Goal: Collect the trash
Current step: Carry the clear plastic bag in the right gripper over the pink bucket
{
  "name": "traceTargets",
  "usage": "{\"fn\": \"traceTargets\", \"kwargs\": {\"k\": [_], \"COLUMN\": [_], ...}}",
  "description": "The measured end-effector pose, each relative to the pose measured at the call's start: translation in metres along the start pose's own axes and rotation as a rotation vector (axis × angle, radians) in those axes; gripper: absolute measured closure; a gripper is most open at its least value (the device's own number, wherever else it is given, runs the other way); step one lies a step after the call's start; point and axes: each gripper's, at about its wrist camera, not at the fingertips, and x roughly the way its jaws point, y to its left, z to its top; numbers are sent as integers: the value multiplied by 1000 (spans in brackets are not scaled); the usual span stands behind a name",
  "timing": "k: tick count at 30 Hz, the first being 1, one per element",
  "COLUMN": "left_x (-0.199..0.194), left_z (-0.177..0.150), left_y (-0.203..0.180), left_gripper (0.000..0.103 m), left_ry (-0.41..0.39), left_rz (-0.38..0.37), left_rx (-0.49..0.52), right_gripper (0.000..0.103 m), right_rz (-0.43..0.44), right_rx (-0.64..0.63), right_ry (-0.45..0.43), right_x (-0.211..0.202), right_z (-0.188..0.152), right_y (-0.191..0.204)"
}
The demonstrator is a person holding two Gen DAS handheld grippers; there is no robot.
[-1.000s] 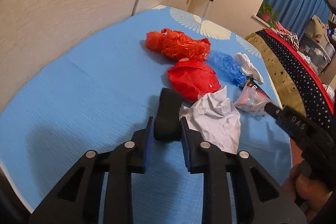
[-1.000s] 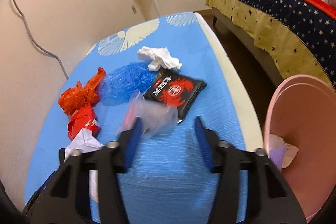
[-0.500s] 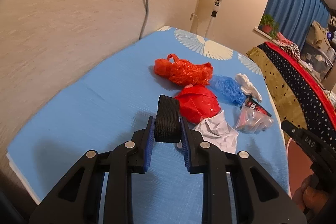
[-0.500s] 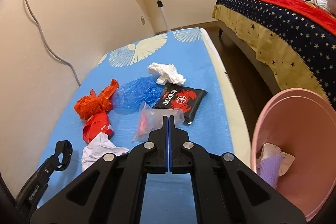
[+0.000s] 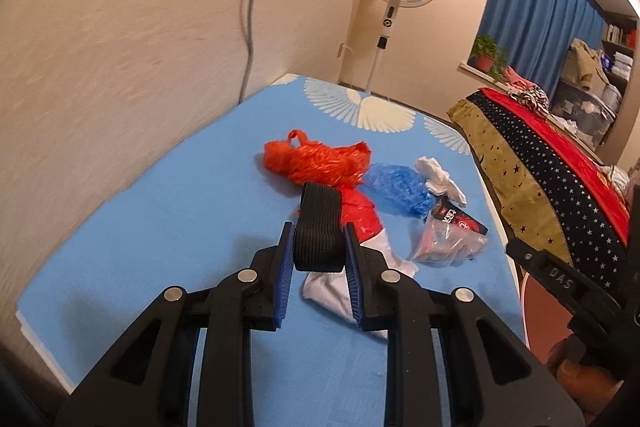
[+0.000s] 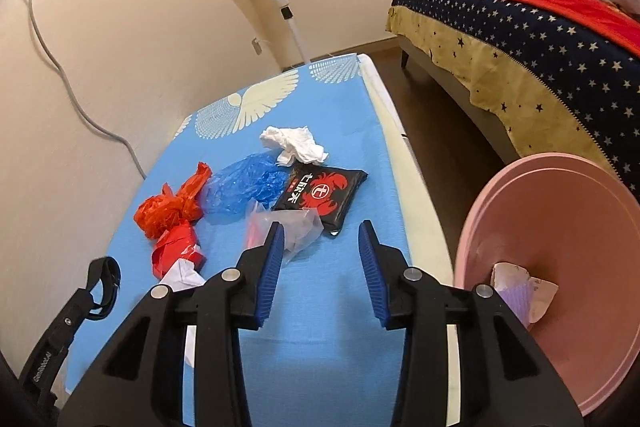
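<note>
Crumpled orange plastic bag, blue plastic bag, white tissue wad, black crab-print packet, clear plastic bag lying clustered on blue mat, black elastic band being gripped upright.

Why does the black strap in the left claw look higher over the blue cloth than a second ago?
Yes, the black strap rose; it now overlaps the red bag rather than the white paper.

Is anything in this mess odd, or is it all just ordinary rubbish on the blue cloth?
One thing stands out: the left gripper is clamped on a black ribbed elastic band, looped like a strap rather than crumpled like the red plastic bags and white tissue. It hardly looks like trash.
</note>
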Motion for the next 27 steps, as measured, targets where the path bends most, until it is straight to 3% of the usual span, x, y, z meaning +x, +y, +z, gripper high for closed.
{"fn": "traceTargets", "kwargs": {"k": [11, 13, 14, 17, 27], "left_x": [21, 22, 23, 23, 13], "left_z": [6, 6, 6, 6, 1], "left_y": [-7, -8, -9, -11, -19], "left_gripper": [79, 79, 79, 79, 79], "left_ry": [22, 21, 22, 25, 22], "left_rz": [-16, -16, -16, -20, -46], "left_rx": [17, 20, 21, 20, 39], "right_gripper": [62, 71, 78, 82, 84], "right_rz": [30, 45, 46, 59, 71], "right_rx": [2, -7, -24, -56, -80], "right_ry": [58, 70, 69, 52, -27], "right_x": [47, 51, 51, 45, 1], "right_z": [5, 5, 4, 5, 15], "right_y": [12, 14, 17, 24, 24]}}
